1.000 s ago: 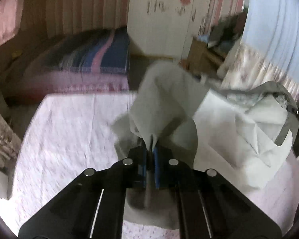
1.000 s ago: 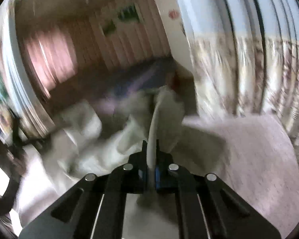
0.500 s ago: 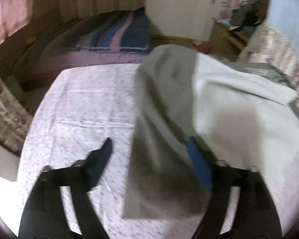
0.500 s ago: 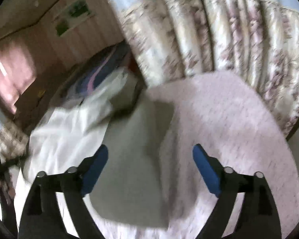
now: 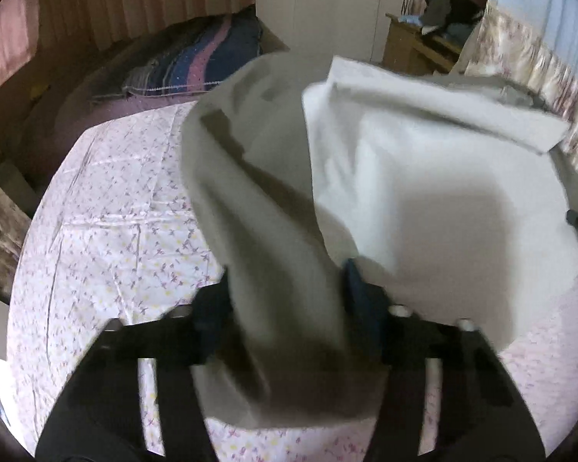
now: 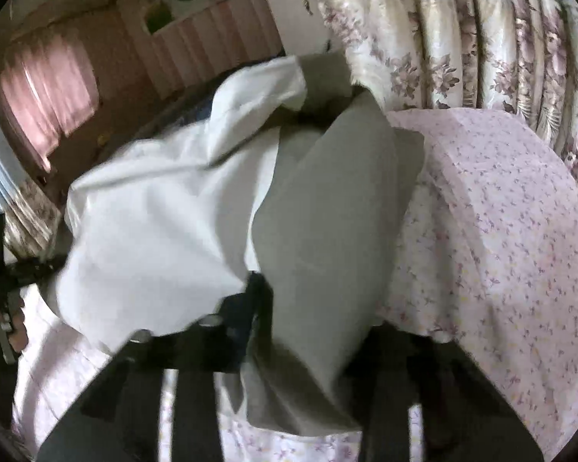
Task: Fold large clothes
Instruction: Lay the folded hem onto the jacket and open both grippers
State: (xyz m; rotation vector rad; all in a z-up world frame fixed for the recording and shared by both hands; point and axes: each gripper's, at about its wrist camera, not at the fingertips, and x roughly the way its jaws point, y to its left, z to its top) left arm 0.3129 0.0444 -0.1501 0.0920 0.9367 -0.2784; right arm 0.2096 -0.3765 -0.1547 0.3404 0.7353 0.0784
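Directly ahead, the grey garment (image 5: 281,254) runs lengthwise between both grippers' parted jaws: left gripper (image 5: 285,304) and right gripper (image 6: 312,308), gripping nothing.

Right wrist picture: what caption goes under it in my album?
Open right hand-held gripper around a grey sleeve of a white garment on a bed.

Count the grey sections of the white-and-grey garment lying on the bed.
2: one grey fabric section runs between the left gripper's spread fingers, the other drapes over the right gripper. Folds may hide more.
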